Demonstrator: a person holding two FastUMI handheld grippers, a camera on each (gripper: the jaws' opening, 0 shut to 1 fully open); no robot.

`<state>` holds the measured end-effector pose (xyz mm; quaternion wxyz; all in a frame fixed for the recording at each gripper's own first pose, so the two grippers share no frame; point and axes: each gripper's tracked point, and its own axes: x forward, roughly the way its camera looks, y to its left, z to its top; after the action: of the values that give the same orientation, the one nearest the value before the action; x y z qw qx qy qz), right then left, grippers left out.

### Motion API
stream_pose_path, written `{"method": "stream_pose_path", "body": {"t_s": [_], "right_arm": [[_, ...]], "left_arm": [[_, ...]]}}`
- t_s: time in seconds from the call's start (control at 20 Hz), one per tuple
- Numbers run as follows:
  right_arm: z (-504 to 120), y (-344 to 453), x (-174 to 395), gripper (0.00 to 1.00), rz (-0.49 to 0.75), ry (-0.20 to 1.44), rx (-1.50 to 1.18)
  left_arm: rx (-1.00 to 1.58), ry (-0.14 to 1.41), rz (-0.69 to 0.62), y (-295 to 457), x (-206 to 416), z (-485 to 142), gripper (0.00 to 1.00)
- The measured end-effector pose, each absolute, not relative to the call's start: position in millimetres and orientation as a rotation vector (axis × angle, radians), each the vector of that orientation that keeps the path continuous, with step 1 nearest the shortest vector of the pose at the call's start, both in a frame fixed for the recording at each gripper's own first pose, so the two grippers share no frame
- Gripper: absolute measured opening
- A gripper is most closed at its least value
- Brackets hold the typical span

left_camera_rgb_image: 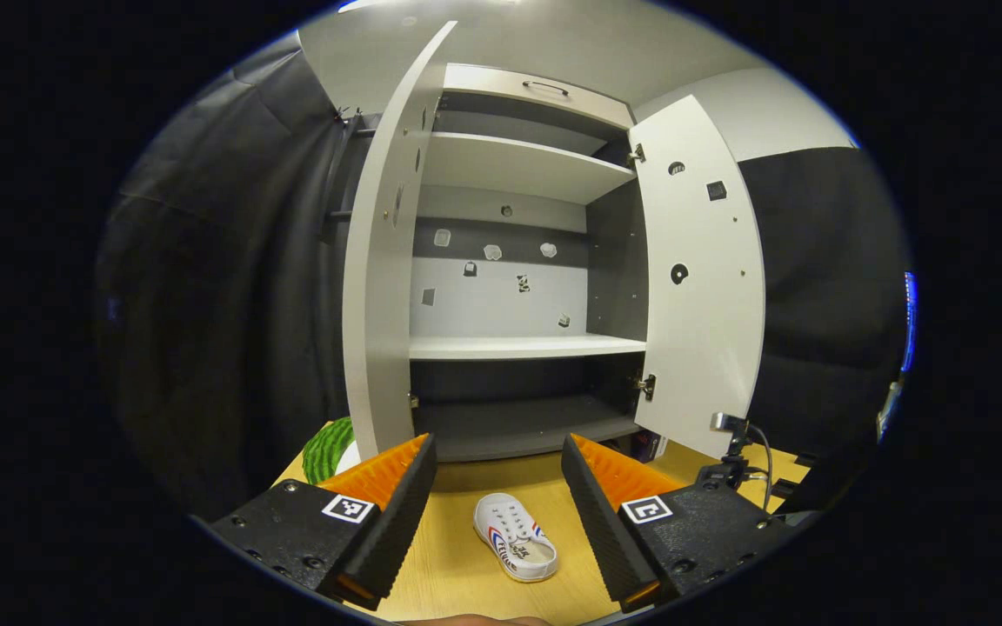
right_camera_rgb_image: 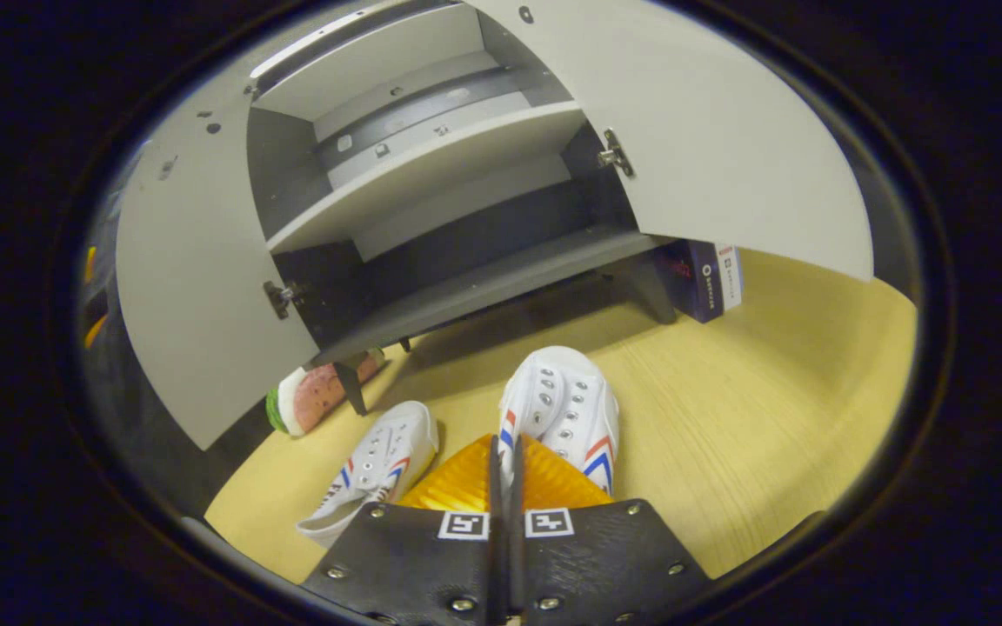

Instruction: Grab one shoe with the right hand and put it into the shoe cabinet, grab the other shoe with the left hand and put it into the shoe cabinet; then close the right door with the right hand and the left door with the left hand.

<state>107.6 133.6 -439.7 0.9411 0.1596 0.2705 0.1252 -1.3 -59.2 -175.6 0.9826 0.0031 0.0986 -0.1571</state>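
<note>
In right gripper (right_camera_rgb_image: pixel 505 461), one shoe (right_camera_rgb_image: pixel 564 409)

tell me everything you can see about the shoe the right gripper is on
The held shoe is a small white canvas-looking sneaker with metal eyelets, white laces and red and blue chevron stripes on its sides. Its toe points toward the open shoe cabinet. The right gripper is shut on its heel end. Whether it rests on the wooden table or is lifted is unclear. The other shoe lies apart, beside it.
</note>
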Motion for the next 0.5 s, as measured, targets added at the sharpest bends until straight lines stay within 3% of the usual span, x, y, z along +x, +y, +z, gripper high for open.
{"method": "stream_pose_path", "body": {"t_s": [0.5], "right_arm": [[-237.0,131.6,150.4,0.01,0.297,0.304,0.182]], "left_arm": [[-0.04,0.222,-0.339,-76.2,31.9,-194.4,0.88]]}}
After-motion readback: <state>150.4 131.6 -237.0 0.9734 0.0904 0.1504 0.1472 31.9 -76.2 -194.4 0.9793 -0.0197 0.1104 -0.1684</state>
